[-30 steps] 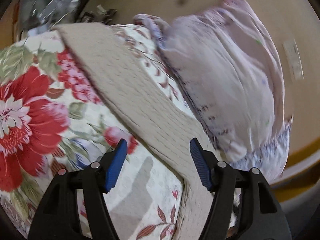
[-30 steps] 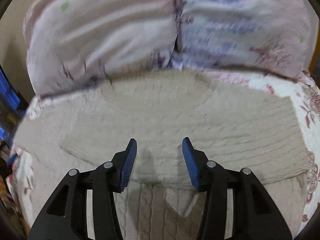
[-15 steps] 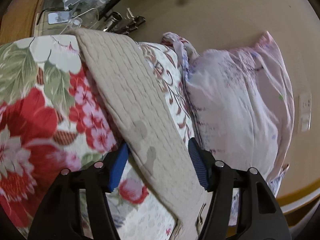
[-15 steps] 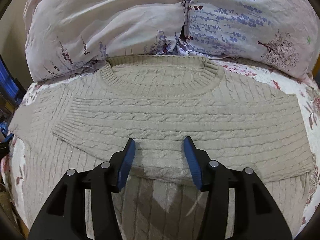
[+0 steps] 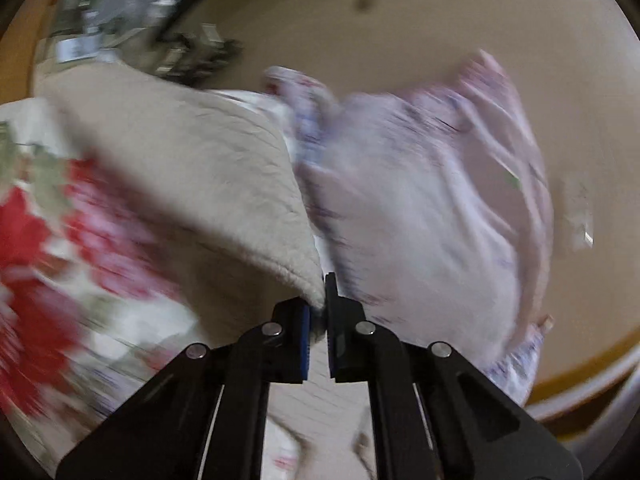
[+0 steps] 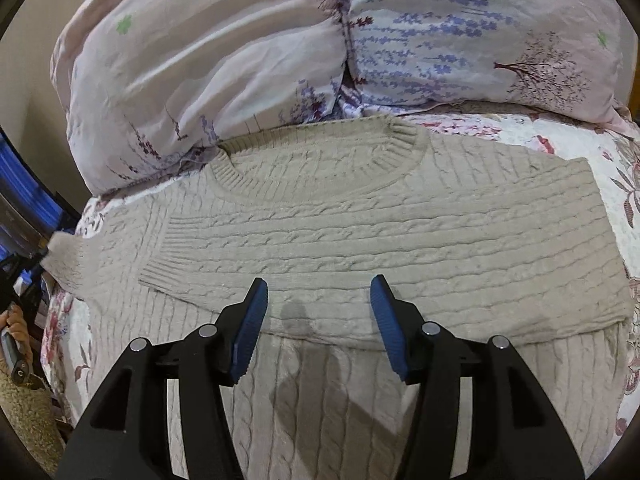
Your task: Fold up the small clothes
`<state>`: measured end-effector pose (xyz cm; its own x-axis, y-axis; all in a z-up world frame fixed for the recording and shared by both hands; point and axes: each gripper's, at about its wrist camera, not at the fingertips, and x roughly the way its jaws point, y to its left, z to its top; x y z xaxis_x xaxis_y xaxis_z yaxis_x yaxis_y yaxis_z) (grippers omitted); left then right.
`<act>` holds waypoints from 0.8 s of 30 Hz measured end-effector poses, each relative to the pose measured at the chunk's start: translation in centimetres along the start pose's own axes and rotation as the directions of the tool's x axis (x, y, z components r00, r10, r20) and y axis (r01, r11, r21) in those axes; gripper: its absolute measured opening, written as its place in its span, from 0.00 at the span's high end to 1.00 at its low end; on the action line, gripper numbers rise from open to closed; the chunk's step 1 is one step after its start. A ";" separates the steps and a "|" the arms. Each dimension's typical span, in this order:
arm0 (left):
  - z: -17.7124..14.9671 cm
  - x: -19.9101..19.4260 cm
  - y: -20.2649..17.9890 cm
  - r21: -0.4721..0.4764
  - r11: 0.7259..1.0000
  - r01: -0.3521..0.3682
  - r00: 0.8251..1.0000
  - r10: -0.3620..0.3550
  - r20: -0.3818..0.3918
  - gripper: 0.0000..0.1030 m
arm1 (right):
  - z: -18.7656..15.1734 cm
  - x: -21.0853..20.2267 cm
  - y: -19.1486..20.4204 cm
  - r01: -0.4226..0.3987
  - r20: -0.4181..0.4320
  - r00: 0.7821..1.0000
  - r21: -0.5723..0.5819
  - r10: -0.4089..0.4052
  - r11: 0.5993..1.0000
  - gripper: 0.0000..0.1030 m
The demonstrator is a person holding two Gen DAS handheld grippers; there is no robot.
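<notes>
A beige cable-knit sweater [image 6: 360, 232] lies flat on a floral bedspread [image 6: 580, 144], neck toward the pillows, with its right sleeve folded across the chest. My right gripper [image 6: 318, 300] is open and empty, hovering above the folded sleeve's lower edge. My left gripper [image 5: 318, 312] is shut on the sweater's left sleeve [image 5: 208, 184] and holds it lifted; this view is blurred. The lifted sleeve end also shows at the left edge of the right wrist view [image 6: 64, 256].
Two pale pillows with purple flower print [image 6: 248, 52] lean against a beige wall [image 5: 400, 28] at the head of the bed. Cluttered items [image 5: 120, 28] lie beyond the bed's far side. A hand [image 6: 16, 324] shows at the left edge.
My left gripper has closed on the left sleeve and lifted it; before it was open around it. My right gripper has stayed open and pulled back slightly.
</notes>
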<state>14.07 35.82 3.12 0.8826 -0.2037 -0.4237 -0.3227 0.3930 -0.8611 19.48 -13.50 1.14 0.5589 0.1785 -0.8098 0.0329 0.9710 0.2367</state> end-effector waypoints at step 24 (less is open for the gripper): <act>-22.9 10.8 -9.2 0.243 0.939 0.242 0.862 -0.093 -0.499 0.45 | -1.6 -4.3 -0.6 -0.083 0.102 0.990 -0.147 0.099 0.986 0.46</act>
<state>18.71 9.45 -0.01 0.6198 -0.6595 -0.4253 -0.0067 0.5374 -0.8433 15.75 -14.62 3.65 0.6412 0.2564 -0.7233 -0.1357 0.9656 0.2220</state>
